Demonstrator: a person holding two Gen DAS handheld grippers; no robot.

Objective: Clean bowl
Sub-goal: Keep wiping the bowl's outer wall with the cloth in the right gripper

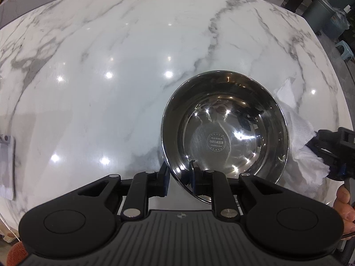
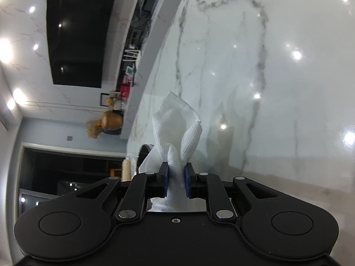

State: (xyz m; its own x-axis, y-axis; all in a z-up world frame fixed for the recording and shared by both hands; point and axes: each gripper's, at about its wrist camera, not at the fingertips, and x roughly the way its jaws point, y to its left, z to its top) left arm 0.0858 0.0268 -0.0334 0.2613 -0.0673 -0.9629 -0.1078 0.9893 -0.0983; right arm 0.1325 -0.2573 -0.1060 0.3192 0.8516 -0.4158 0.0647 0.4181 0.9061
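Steel is gleaming under the ceiling lights: we are looking down the left tongs (image 1: 179,178) at the bowl (image 1: 225,130), which is sitting on the marble top (image 1: 99,66) at about four o'clock from the middle of the left wrist view. We are pinching its near rim, at the bowl's seven o'clock, one blue pad outside the wall and the other inside, both pressing on the thin metal. The bowl is tilting a little, its open side facing us, and a round printed stamp is showing on its floor. Inside it is looking shiny, and we cannot tell whether any dirt is left.

At three o'clock from the bowl, the right tongs (image 1: 319,153) are coming in from the edge of that view, with a white paper towel (image 1: 304,146) bunched in front of them, just beside the bowl's outer wall; whether the two are touching we cannot tell. A hand (image 1: 345,206) is showing below them, at the picture's four o'clock.

In the right wrist view we are seeing the same tongs (image 2: 176,177) squeezing the towel (image 2: 175,130) tightly at its twisted middle, loose folds fanning out toward twelve o'clock over the marble (image 2: 277,88). A dark curved edge, perhaps the bowl's rim, is peeping out at ten o'clock from the pads.
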